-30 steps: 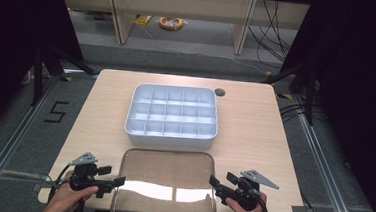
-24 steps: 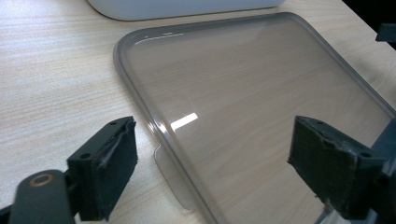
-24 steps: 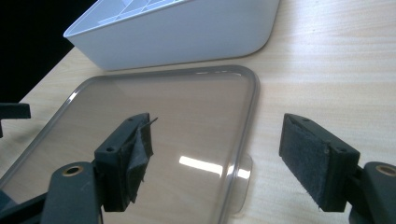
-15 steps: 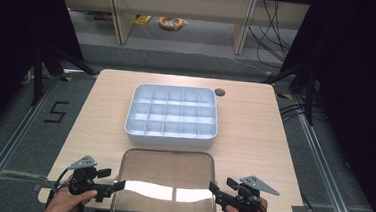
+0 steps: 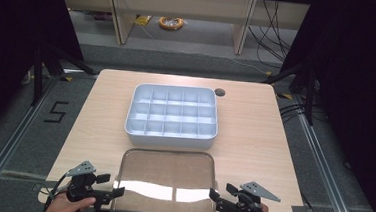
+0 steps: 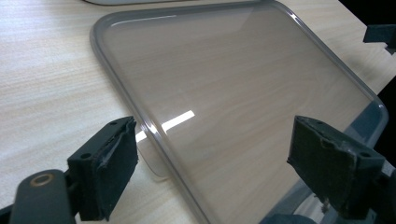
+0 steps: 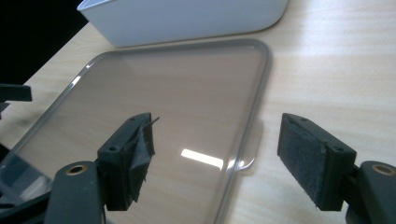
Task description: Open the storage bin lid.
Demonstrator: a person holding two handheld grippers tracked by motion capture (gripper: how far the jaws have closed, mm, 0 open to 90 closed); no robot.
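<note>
A clear rectangular lid lies flat at the table's near edge, and its front corners reach past that edge. Behind it stands a white divided tray with empty compartments. My left gripper is open at the lid's left side near the front; in the left gripper view its jaws straddle the lid's rim without touching it. My right gripper is open at the lid's right side. In the right gripper view the jaws stand either side of the rim and its small tab.
The wooden table has a round cable hole behind the tray. Bare tabletop lies left and right of the tray and lid. Dark floor and shelf legs surround the table.
Both hands have drawn back a little toward the table's near edge, both grippers staying open. The lid and the tray have not moved.
</note>
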